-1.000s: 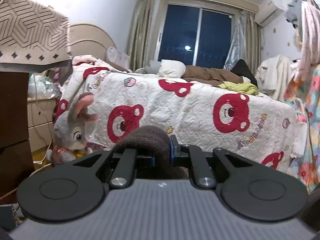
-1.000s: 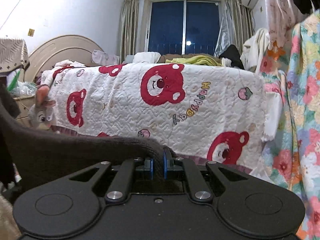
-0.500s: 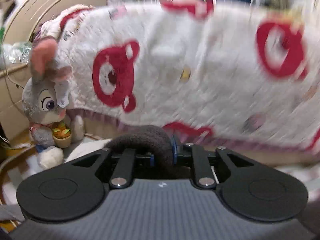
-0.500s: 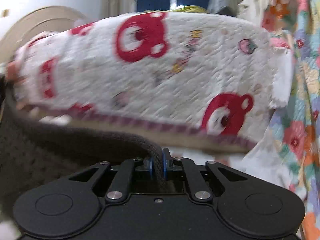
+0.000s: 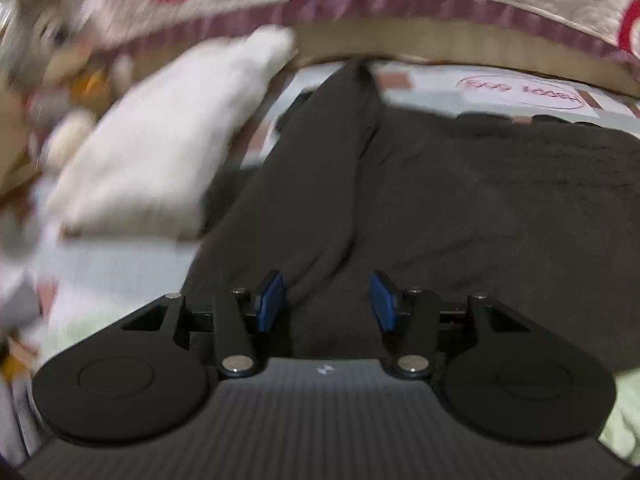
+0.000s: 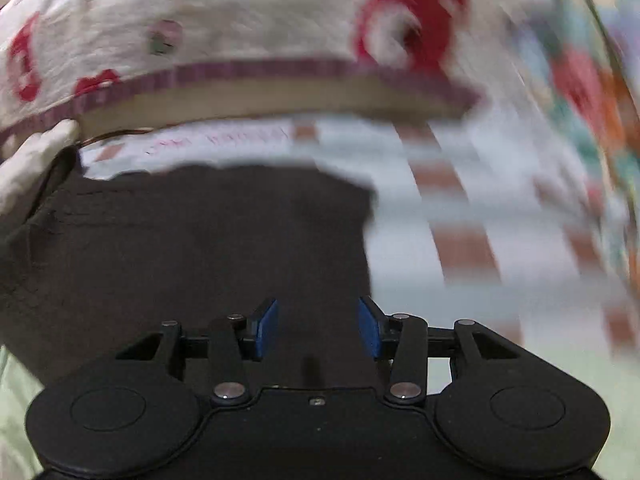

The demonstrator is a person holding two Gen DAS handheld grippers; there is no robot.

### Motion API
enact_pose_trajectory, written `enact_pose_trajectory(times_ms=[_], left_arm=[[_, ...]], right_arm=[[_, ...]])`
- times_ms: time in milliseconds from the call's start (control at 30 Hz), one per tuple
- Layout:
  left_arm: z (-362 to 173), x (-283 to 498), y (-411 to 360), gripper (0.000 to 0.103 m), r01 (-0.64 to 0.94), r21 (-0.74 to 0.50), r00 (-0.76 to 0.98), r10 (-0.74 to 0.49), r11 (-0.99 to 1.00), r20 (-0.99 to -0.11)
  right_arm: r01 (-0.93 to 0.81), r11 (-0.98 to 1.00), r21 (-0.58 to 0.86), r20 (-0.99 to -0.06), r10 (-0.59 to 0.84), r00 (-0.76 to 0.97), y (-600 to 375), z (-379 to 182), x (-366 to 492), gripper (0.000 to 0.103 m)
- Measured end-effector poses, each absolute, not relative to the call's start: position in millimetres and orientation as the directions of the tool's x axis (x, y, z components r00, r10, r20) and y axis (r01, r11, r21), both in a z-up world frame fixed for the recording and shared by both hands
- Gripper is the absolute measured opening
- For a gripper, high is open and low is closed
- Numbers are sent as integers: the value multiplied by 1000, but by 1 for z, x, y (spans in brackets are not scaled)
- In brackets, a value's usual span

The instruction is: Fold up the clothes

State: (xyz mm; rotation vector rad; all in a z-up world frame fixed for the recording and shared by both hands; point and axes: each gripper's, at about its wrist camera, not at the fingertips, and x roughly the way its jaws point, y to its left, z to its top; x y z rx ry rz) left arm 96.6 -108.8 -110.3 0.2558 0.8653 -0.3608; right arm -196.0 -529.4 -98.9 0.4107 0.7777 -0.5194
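The left gripper [image 5: 326, 300] is standing with its jaws spread wide, gripping nothing; a sleeve [image 5: 320, 168] of the dark garment [image 5: 500, 208] is lying between and beyond its 2 blue pads [image 5: 269, 300]. The right gripper [image 6: 318, 330] is likewise gaping and empty over the garment [image 6: 200, 248]. The garment is lying spread on a patterned mat [image 6: 460, 208]. Judged step: lay-out is done and the first fold is pending. The next move is calling for a fresh pinch, probably on the sleeve. The garment's right edge is leaving open mat; a white cushion [image 5: 160, 152] is crowding the left side, and the bed quilt [image 6: 200, 20] is bounding the far side.
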Motion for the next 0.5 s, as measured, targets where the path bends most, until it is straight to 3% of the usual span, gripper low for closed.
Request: enact_pose_trajectory(times_ms=[233,333,467,500], left_arm=[[-100,72,-66,51,313,133,635,-103,941,-765],[-103,61,-57,51,300,174,662,-73,938,-746],[-109,61,-45,51,294,134,654,-97,946,-750],[-107,61,-42,51,290,128,654,-99,948,-750]], right_arm=[[697,487,526,-737,-147,659,-529,-135,-276,49],[693,425,582,-720,-125,682,-523,-141,-277,49],[703,422,572,-703,-189,686,-521,-151,-260,52],[709,444,548,-701,-217,679,-521,-151,-253,37]])
